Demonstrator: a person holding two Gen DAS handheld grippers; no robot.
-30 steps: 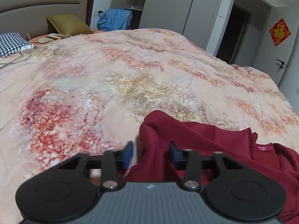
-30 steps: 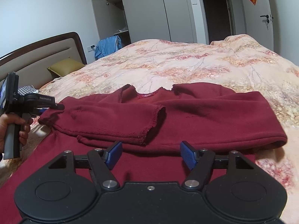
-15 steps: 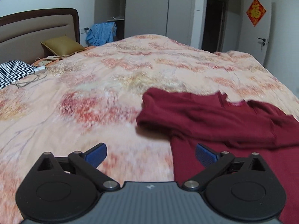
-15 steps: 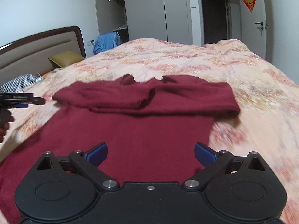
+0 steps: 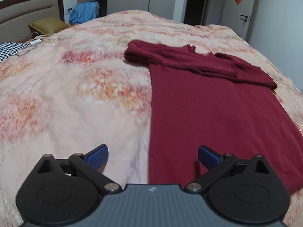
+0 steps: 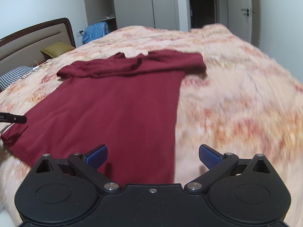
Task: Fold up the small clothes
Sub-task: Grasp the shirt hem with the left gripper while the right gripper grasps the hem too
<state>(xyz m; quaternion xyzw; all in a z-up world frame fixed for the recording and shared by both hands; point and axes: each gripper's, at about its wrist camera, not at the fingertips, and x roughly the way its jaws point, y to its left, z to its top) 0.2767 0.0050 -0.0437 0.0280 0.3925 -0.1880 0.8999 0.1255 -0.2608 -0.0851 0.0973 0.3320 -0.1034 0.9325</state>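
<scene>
Lying flat on the peach floral quilt of the bed [image 5: 79, 98], the dark red long-sleeved knit top [image 5: 214, 113] has both sleeves already crossed over its chest at the far end, while its long axis runs from that collar end back toward the near hem, which lies just in front of the two claws. The left gripper [image 5: 152, 156] has just been opening and now stands spread wide with nothing between its blue pads; the garment's left side edge runs up the middle of its view, so its right pad hangs over red cloth and its left pad over bare quilt. The right gripper [image 6: 153, 155] mirrors this: its jaws have likewise just been opening, nothing is held, and the top's [image 6: 113, 113] right side edge passes between its pads, with cloth under the left pad and quilt under the right. Each claw therefore sits nearest its own bottom corner of the top. The likely next move is to pinch those two hem corners and carry them away along the long axis toward the collar, which asks that both hands travel evenly so the fold stays square.
</scene>
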